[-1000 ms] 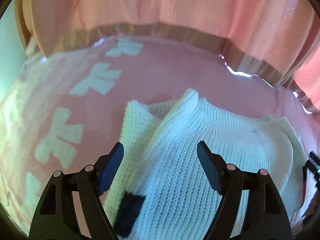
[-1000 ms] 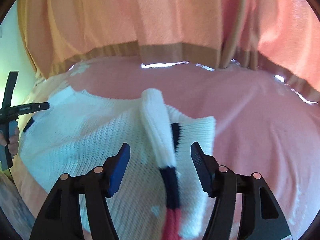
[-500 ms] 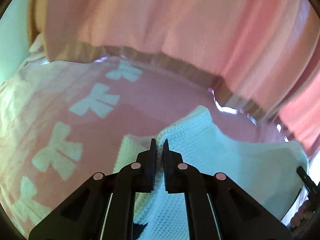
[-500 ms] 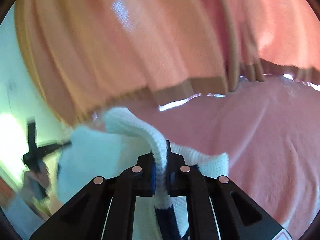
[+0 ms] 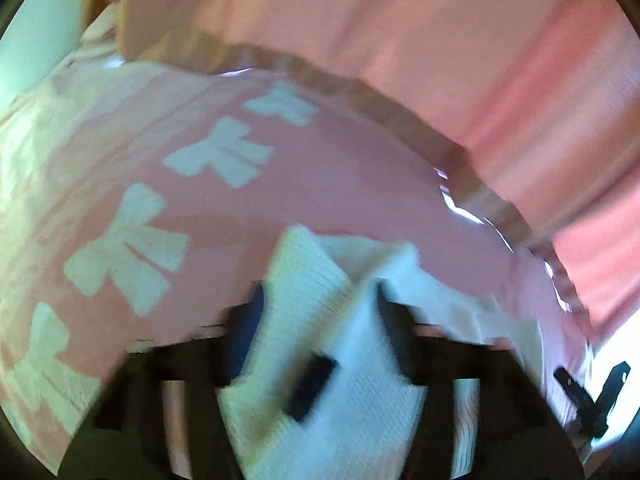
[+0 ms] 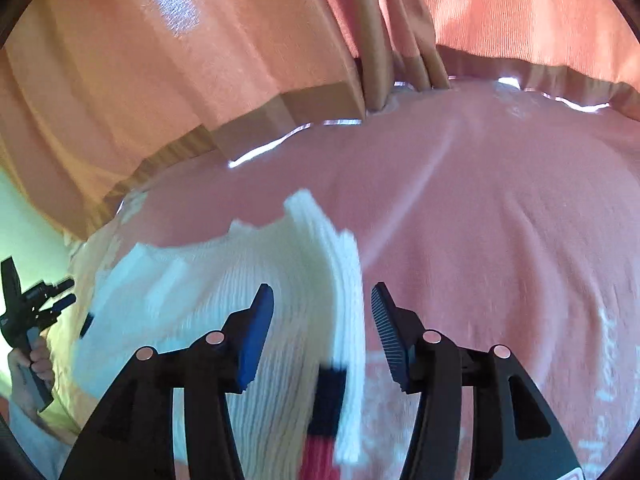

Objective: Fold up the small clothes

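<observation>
My left claw (image 5: 316,328) is opening; a fold of the white knit sweater (image 5: 352,396) lies between its blurred pads, no longer pinched. My right claw (image 6: 322,320) is likewise opening, with a raised ridge of the same sweater (image 6: 280,312) between the blue pads (image 6: 256,332), untouched on the right side. The sweater rests on the pink bed cover (image 6: 500,216), below the orange curtain (image 6: 240,40).

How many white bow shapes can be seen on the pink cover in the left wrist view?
5. They run in a curved line down the left side: top, second, third, fourth, and a small part at the bottom edge. More may be hidden.
</observation>
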Tool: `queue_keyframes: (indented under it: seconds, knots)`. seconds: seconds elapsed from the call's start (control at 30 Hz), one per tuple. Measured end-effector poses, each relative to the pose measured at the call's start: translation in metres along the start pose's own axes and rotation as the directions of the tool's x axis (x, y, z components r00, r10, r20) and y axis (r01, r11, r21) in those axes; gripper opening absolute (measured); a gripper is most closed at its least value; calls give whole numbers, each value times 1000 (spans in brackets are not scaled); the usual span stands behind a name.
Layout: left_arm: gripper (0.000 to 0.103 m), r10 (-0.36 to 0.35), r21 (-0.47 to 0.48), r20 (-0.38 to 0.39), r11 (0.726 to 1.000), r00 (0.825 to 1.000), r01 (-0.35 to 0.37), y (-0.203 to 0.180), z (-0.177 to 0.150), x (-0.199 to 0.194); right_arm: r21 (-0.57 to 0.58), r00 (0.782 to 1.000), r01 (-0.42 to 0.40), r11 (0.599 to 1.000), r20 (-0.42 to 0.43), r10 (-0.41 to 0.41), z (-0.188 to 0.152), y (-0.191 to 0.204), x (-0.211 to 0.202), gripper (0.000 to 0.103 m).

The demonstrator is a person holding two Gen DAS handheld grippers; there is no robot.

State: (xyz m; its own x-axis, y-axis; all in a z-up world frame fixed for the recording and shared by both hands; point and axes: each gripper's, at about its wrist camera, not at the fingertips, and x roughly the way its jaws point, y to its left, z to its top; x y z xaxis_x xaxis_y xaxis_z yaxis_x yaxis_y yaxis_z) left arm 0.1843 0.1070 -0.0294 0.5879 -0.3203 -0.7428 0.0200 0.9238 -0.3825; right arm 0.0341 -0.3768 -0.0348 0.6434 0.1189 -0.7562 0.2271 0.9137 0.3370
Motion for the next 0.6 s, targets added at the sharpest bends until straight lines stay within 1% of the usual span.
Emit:
queue_keyframes:
  seconds: [0.03, 0.07, 0.13, 0.17, 0.23, 0.27, 0.3, 0.33, 0.37, 0.4, 0.43, 0.47, 0.5, 0.53, 0.57, 0.6]
  knots:
    - [63, 6, 45, 5, 999, 1000, -6, -10, -3, 0, -6, 1000, 13, 1000, -10, -13, -3, 1, 1, 51]
    - [63, 30, 107, 1, 994, 1000, -30, -23, -4, 7, -14, 1000, 24, 1000, -15, -24, -2, 0, 5, 51]
    - [67, 58, 210, -15, 976, 998, -54, -50, -5, 25, -31, 999, 47, 998, -20, -47, 4, 1, 15, 51]
    - [69, 89, 250, -21, 965, 996, -81, -60, -7, 35, -33, 998, 60, 998, -20, -60, 6, 2, 22, 51]
    - [69, 158, 293, -51, 946, 986, -137, -66, -10, 57, -36, 997, 75, 997, -29, -76, 6, 4, 32, 51]
    - [68, 178, 293, -69, 944, 982, -150, -65, -11, 66, -31, 995, 87, 996, -34, -88, 6, 4, 38, 51]
    - [54, 190, 270, -89, 949, 978, -160, -63, -9, 75, -28, 995, 88, 996, -43, -89, 6, 4, 43, 51]
    - [43, 179, 248, -104, 957, 978, -149, -61, -8, 79, -29, 995, 90, 996, -50, -91, 6, 4, 48, 51]
    - [12, 147, 219, -135, 969, 980, -115, -60, -6, 84, -37, 994, 93, 995, -50, -95, 7, 6, 53, 51]
    - [6, 119, 196, -154, 977, 981, -88, -59, -3, 85, -48, 994, 91, 995, -53, -94, 7, 8, 56, 46]
    - [6, 102, 195, -132, 978, 986, -75, -63, -1, 79, -57, 994, 79, 995, -67, -83, 7, 9, 61, 20]
    - [5, 89, 205, -103, 977, 991, -67, -66, 1, 72, -54, 995, 67, 996, -77, -71, 6, 11, 62, 7]
    - [5, 62, 222, -57, 974, 996, -48, -73, 4, 57, -51, 996, 57, 997, -60, -60, 7, 13, 58, 7]
    - [5, 33, 217, -9, 976, 999, -31, -76, 6, 38, -56, 999, 39, 998, -17, -40, 9, 17, 48, 7]
    - [5, 1, 199, 20, 980, 1000, -5, -73, 8, 25, -72, 999, 0, 997, 39, 3, 12, 23, 32, 7]
    - [5, -18, 176, 43, 984, 999, 10, -68, 11, 12, -87, 994, -52, 995, 90, 59, 15, 28, 16, 7]
